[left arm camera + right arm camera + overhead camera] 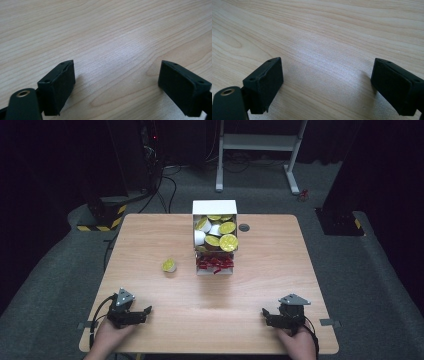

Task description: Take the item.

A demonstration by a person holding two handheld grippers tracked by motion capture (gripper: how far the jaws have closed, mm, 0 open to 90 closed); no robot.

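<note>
Between my left claw (141, 314) and my right claw (267, 316) the near strip of the bench (150, 235) lies bare, so either could slide across toward the other with nothing in the way. In both gripper views, bare wood runs ahead of each pair of wide-apart jaws. Ahead of my left claw, a lone capsule (169, 265) stands well apart from it, with free wood on all sides. At the middle of the far half, the white box (214, 207) of capsules and the red-filled tray (214, 264) touching its near end block a straight path. Wide lanes run on either side of them to the far edge.
</note>
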